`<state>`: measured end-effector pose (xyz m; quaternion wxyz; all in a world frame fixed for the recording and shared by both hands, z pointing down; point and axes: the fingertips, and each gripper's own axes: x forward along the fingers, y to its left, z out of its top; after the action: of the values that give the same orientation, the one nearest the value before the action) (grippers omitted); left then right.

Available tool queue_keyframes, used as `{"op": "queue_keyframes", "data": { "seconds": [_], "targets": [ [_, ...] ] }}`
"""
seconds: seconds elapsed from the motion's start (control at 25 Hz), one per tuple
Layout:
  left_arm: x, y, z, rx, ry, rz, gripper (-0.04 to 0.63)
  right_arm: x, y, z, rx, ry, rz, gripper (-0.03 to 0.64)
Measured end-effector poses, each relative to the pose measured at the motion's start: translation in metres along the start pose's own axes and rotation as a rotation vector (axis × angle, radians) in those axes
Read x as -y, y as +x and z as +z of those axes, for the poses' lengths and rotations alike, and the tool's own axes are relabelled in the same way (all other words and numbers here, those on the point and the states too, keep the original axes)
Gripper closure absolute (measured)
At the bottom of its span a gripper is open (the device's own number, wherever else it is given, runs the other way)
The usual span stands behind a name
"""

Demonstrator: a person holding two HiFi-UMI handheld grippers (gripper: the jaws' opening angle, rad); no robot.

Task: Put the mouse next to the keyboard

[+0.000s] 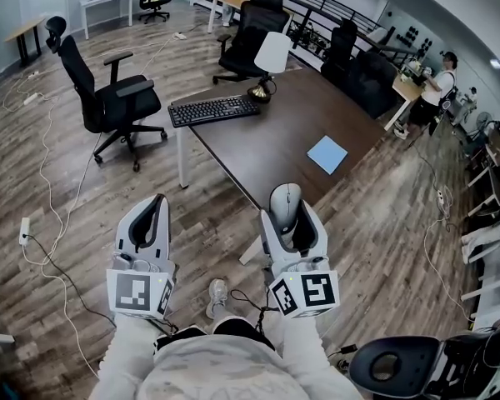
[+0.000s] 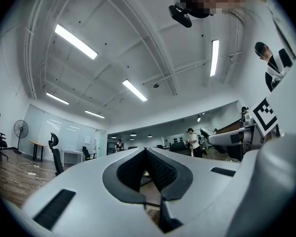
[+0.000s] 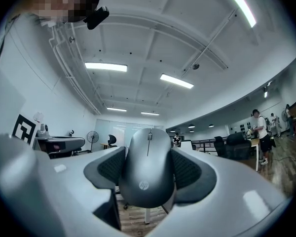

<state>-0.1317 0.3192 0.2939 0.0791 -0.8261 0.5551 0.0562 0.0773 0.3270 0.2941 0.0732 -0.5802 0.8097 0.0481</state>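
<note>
Head view | right gripper (image 1: pixel 292 222) grips mouse (image 1: pixel 285 203) lengthwise, nose forward; left gripper (image 1: pixel 153 207) closed

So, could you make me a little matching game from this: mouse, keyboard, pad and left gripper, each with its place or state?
Things:
1 mouse
2 keyboard
3 pad
4 left gripper

States:
A shut, nothing in it
B light blue, on the table
C held by the right gripper
D black, on the table

Pairs: 1-C, 2-D, 3-B, 4-A
</note>
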Motion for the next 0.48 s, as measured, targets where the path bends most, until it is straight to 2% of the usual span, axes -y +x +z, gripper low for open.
{"op": "queue_keyframes", "data": {
  "seconds": [0.48],
  "targets": [
    [-0.031, 0.109, -0.018, 0.002, 0.01, 0.034, 0.589, 0.052, 0.112, -0.014, 0.021, 0.017, 0.04, 0.313]
  ]
}}
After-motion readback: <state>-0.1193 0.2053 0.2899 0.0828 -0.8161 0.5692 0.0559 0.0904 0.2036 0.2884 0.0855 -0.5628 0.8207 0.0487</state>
